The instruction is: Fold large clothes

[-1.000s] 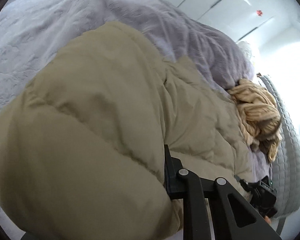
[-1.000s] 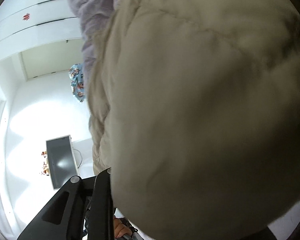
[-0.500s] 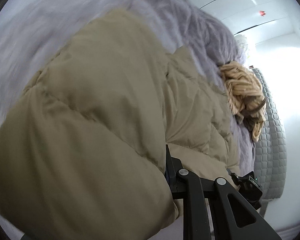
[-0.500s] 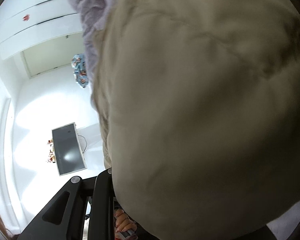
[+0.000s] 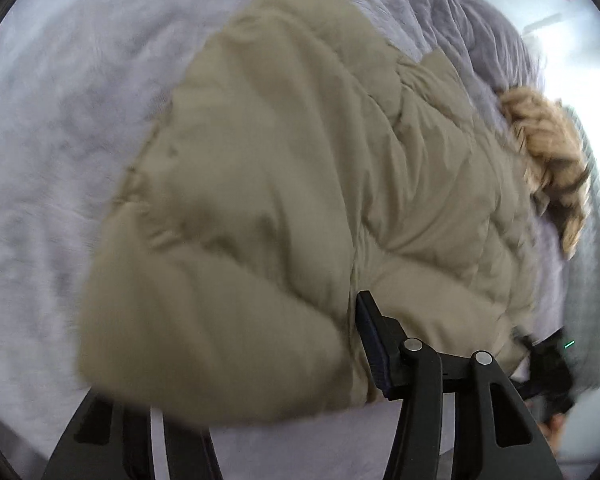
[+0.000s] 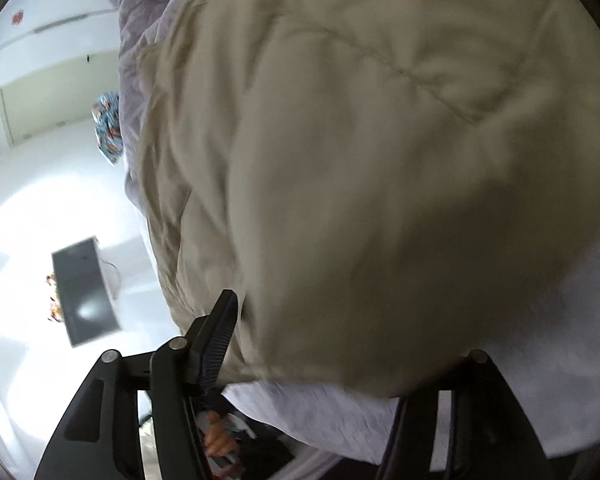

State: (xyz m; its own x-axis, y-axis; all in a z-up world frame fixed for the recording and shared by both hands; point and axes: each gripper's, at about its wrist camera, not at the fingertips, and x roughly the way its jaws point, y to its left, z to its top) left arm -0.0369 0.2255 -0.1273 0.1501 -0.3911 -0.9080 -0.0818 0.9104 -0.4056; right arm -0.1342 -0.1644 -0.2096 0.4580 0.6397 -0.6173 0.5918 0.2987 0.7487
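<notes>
Beige quilted puffer coat [image 5: 300, 184] lying on a lilac fleece blanket [image 5: 52, 128] spread over the bed, fur-trimmed hood [image 5: 548, 160] at the far end toward a grey quilted headboard [image 5: 596, 280]. Near end of the coat bunched up and filling most of both wrist views.

Left gripper [image 5: 240, 364]: jaws spread wide, a thick roll of the coat's near edge sitting between them, one ribbed finger [image 5: 374, 344] pressed against the padding, the other mostly hidden under fabric. Cannot tell whether gripping firmly or just cradling the roll. Blurred.

Right gripper [image 6: 340, 344]: jaws also wide apart, coat bulk bulging down between them, left ribbed finger [image 6: 216, 336] touching the coat's side, the other finger only visible at its base. Grip strength not readable either.

Handling, judged: soft, puffy, springy fill; likely light for its bulk but awkward, shell probably slick, so folds likely to spring back and slide. Thin pinches likely to slip off the smooth shell. Better holds: stitched quilting seams, hem edge, or a full roll of padding clamped deep in the jaws. Both ends best kept level so the fold lands flat, then pressed down to squeeze air out. Hood trim best left out of the pinch.

Background: wall-mounted dark screen [image 6: 84, 292], patterned cloth [image 6: 108, 128] at the bed's far edge.
</notes>
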